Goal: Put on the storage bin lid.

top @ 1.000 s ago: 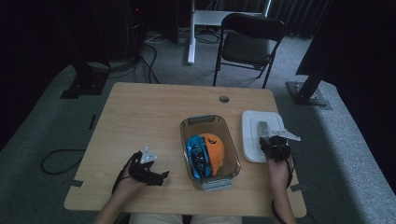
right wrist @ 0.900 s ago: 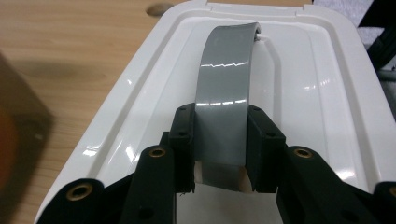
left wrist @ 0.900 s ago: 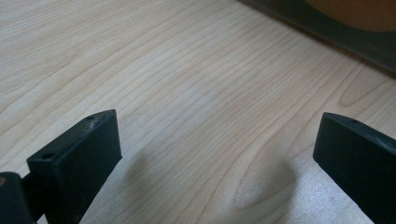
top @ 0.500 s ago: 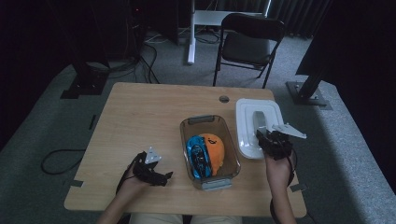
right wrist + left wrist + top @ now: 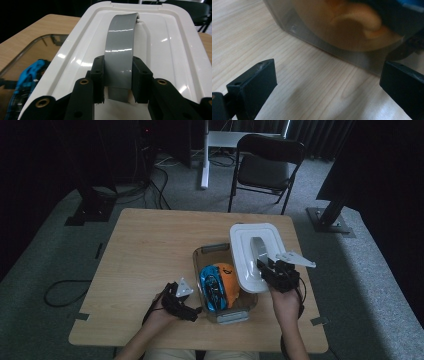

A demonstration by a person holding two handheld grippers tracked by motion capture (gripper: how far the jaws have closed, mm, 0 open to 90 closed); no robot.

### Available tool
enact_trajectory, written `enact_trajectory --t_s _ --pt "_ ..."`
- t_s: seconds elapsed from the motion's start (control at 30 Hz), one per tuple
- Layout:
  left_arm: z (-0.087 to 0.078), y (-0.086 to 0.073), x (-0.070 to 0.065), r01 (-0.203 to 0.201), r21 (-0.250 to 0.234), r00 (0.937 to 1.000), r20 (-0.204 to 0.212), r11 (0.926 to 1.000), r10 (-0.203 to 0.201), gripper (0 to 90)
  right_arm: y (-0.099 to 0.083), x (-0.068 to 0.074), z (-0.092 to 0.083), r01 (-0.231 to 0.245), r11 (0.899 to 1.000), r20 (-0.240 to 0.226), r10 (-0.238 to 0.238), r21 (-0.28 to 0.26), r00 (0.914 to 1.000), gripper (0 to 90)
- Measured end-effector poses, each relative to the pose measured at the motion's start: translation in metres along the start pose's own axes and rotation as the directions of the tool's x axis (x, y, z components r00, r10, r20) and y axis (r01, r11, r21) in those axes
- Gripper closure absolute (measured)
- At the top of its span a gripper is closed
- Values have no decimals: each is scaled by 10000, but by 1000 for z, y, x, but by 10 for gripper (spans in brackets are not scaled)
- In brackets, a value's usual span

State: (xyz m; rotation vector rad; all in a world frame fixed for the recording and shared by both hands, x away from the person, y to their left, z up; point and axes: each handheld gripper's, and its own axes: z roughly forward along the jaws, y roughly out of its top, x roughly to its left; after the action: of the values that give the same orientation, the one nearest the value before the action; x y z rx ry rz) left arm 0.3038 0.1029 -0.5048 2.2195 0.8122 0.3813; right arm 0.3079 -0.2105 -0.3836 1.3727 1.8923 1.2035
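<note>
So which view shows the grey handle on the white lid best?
The right gripper view: the grey handle sits close up, clamped between the right gripper jaws. The high view shows it small; the left gripper view faces the clear bin.

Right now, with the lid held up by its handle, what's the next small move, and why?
Probably carry the white lid a little further left until it sits square over the clear container. The right gripper is shut on the lid's grey handle, and the lid overlaps just the container's right edge, so the blue and orange contents are uncovered. The left gripper, open, sits beside the container.
</note>
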Motion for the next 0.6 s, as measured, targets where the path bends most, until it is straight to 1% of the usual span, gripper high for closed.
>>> enact_trajectory --t_s 0.03,0.17,0.27,0.33,0.4,0.47,0.6 --pt "2 1 -2 27 -36 9999 135 10000 -27 16 0 2 1 70 9999 -75 -70 72 9999 674" --pt "8 8 -13 -115 -108 9992 393 9999 120 16 -2 11 5 376 9990 -399 -366 240 9985 674" --pt "11 12 -17 -213 -89 9986 479 9997 217 16 -3 18 6 498 9983 -757 -473 313 9960 674" --pt "12 14 -18 -305 -78 9984 466 9995 308 16 -3 24 6 567 9978 -1036 -528 347 9932 674" --pt "12 13 -17 -205 -147 9987 459 9997 212 16 -4 29 7 679 9969 -1243 -626 394 9903 674" --pt "11 11 -16 -169 -84 9990 424 9998 172 16 -6 34 7 731 9962 -1496 -651 483 9866 674" --pt "9 9 -13 -148 -22 9994 303 9999 148 16 -11 42 10 976 9929 -1770 -843 677 9806 674"
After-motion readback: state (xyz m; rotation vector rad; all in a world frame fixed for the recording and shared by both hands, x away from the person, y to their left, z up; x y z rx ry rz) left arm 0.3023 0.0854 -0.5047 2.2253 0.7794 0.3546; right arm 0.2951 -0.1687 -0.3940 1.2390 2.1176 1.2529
